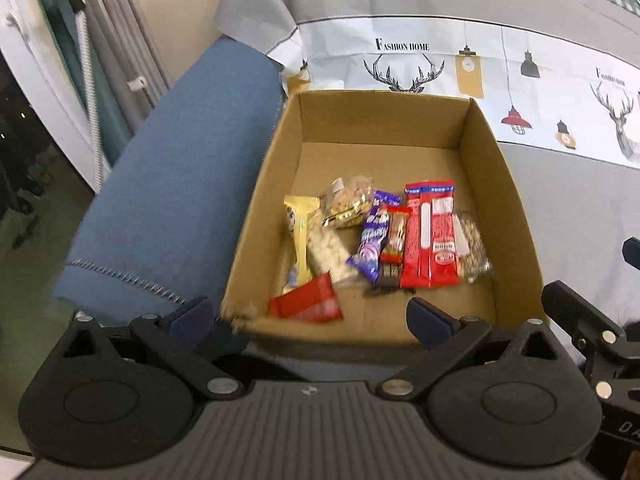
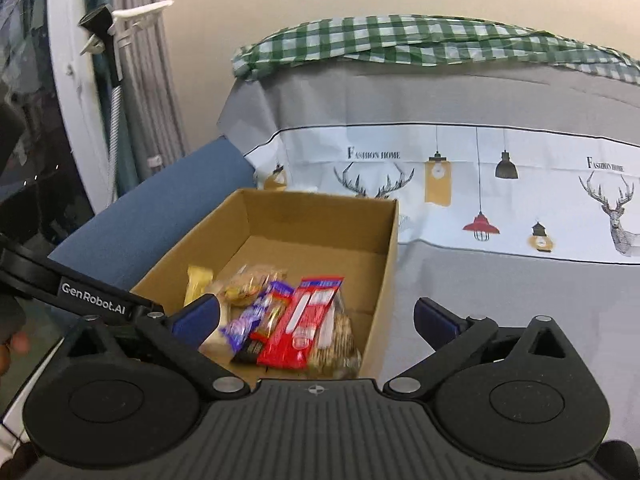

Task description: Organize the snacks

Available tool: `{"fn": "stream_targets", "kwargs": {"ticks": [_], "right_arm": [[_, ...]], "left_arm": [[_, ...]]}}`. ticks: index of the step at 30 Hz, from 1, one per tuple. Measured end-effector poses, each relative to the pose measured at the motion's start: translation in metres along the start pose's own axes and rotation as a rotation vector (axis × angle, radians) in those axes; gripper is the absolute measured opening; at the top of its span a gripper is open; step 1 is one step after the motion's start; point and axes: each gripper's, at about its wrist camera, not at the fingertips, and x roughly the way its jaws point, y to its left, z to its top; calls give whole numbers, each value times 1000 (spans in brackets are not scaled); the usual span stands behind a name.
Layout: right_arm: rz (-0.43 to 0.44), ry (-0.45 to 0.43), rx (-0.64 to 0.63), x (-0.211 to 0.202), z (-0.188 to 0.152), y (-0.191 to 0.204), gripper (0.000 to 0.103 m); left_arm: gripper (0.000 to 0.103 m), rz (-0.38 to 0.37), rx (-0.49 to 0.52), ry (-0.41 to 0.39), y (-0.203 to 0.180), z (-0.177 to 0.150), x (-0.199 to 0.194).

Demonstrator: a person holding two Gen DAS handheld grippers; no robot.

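Note:
An open cardboard box (image 1: 256, 216) sits on a cloth-covered seat and holds several snack packets. Among them are a yellow bar (image 1: 301, 236), a purple packet (image 1: 372, 246), long red packets (image 1: 432, 236), a clear bag of nuts (image 1: 348, 204) and a small red packet (image 1: 308, 306) at the near wall. My left gripper (image 1: 310, 318) hovers over the box's near edge, open and empty. In the right wrist view the box (image 2: 390, 264) lies left of centre, the red packets (image 2: 304, 320) at its near end. My right gripper (image 2: 316, 316) is open above the box's near right corner, holding nothing.
A blue armrest (image 1: 172, 200) runs along the box's left side. Grey cloth printed with deer and lamps (image 2: 500, 280) covers the seat and backrest, and a green checked cloth (image 2: 400, 38) lies on top. Curtains and a window frame (image 2: 68, 100) stand at the left.

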Motion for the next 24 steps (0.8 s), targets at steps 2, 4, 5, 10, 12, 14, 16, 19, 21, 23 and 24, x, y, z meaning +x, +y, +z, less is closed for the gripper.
{"fn": "stream_targets", "kwargs": {"ticks": [2, 4, 5, 10, 12, 14, 16, 19, 21, 23, 24], "right_arm": [[-3, 5, -5, -13, -6, 2, 102], [-7, -7, -14, -25, -12, 4, 102], [-13, -19, -28, -31, -15, 6, 102], [-52, -37, -100, -54, -29, 13, 102], [-42, -34, -89, -61, -33, 11, 102], [-37, -40, -81, -68, -35, 11, 102], [-35, -48, -89, -72, -36, 12, 102], [-30, -66, -100, -79, -37, 14, 102], [-30, -74, -102, -82, -37, 16, 102], [-30, -77, -103, -83, -37, 16, 102], [-31, -78, -102, -83, -37, 16, 102]], "left_arm": [[103, 6, -14, -18, 0, -12, -11], [103, 18, -32, -23, -2, -23, -20], [103, 12, -35, -16, -4, -28, -23], [103, -4, -66, -29, -12, -50, -38], [103, 14, -77, -51, -15, -56, -45], [103, 40, -72, -60, -17, -57, -50], [103, 59, -79, -66, -17, -58, -54], [103, 81, -87, -87, -13, -59, -58], [103, 79, -85, -91, -12, -60, -60], [103, 58, -86, -92, -9, -61, -62], [103, 49, -86, -94, -9, -61, -63]]}}
